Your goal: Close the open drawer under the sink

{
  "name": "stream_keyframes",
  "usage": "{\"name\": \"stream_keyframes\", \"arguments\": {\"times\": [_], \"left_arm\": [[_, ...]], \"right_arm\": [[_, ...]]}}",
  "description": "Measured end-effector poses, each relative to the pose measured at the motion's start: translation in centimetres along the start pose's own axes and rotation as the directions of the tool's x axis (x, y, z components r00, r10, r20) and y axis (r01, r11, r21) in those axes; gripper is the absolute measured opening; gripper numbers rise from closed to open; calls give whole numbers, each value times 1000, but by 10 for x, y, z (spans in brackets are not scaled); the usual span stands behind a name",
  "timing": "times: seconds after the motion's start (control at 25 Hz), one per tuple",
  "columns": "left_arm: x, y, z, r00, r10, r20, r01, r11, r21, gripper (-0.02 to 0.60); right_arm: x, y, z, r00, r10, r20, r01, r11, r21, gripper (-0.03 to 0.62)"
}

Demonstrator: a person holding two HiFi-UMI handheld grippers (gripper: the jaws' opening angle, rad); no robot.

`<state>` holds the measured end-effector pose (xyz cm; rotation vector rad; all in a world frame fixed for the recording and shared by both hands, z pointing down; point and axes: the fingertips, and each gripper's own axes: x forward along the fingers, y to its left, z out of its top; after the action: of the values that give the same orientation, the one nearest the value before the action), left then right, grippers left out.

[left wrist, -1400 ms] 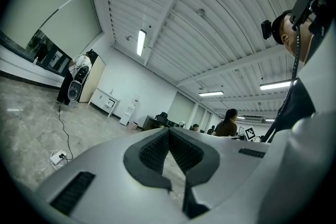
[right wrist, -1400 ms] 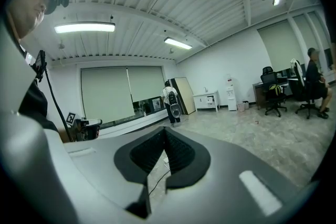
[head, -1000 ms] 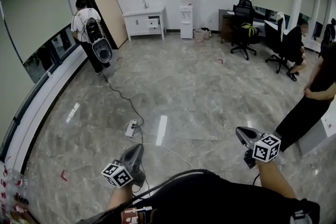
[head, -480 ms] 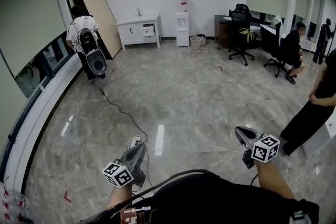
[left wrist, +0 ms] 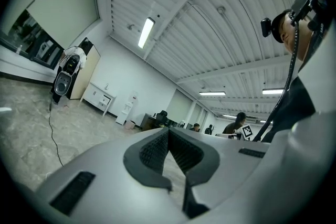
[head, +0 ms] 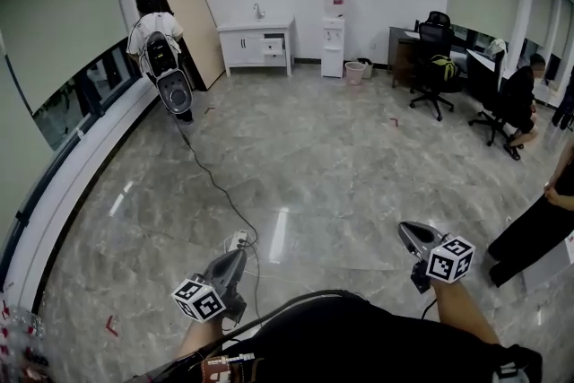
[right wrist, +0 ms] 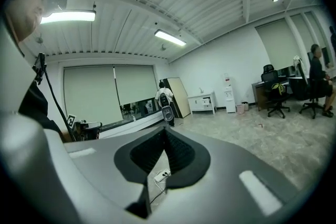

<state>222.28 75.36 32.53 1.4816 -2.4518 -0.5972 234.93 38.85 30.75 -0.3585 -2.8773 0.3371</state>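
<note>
Head view looks down a wide room with a grey marble floor (head: 341, 157), and the white sink cabinet (head: 244, 46) stands far off against the back wall, with a faucet (head: 258, 11) on top. The open drawer (head: 274, 42) sits at the cabinet's right side, pulled out a little from the front. Both grippers are well apart from it, low in the foreground. The left gripper (head: 236, 255) has its jaws closed together with nothing between them, as its own view shows. The right gripper (head: 407, 231) likewise has its jaws pressed together and empty. A water dispenser (head: 334, 31) stands just right of the cabinet, with a small bin (head: 356, 72) beside it. A person (head: 158, 31) carrying a speaker-like pack stands left of the cabinet. A black cable (head: 208, 175) runs across the floor to a power strip (head: 238, 240) near the left gripper.
</note>
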Motion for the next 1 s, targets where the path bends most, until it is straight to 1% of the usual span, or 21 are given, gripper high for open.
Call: {"name": "stream_keyframes", "arguments": {"times": [0.12, 0.2, 0.28, 0.36, 0.48, 0.56, 0.8, 1.0], "left_arm": [[12, 9, -3, 999, 27, 19, -27, 1000, 1, -2], [24, 13, -4, 998, 57, 21, -58, 998, 6, -2], [43, 16, -4, 996, 86, 20, -86, 996, 15, -2], [68, 21, -7, 995, 96, 37, -97, 995, 19, -2], [116, 26, -11, 990, 124, 62, -126, 992, 17, -2], [154, 22, -10, 986, 143, 83, -144, 990, 6, -2], [268, 6, -11, 981, 145, 131, -146, 989, -4, -2], [342, -11, -15, 983, 141, 120, -141, 990, -10, -2]], "right_arm": [[24, -20, -4, 999, 40, -20, -40, 999, 6, 2], [39, -38, -3, 997, 67, -28, -66, 998, 10, 2], [56, -59, 4, 995, 92, -29, -92, 996, 6, 2], [73, -87, 13, 993, 115, -29, -115, 993, 0, 2], [94, -133, 28, 987, 154, -40, -155, 988, -11, 2], [100, -167, 43, 984, 169, -54, -170, 985, -21, 2], [108, -277, 89, 984, 174, -45, -176, 983, -46, 2], [101, -346, 109, 983, 173, -58, -176, 983, -49, 2]]}}
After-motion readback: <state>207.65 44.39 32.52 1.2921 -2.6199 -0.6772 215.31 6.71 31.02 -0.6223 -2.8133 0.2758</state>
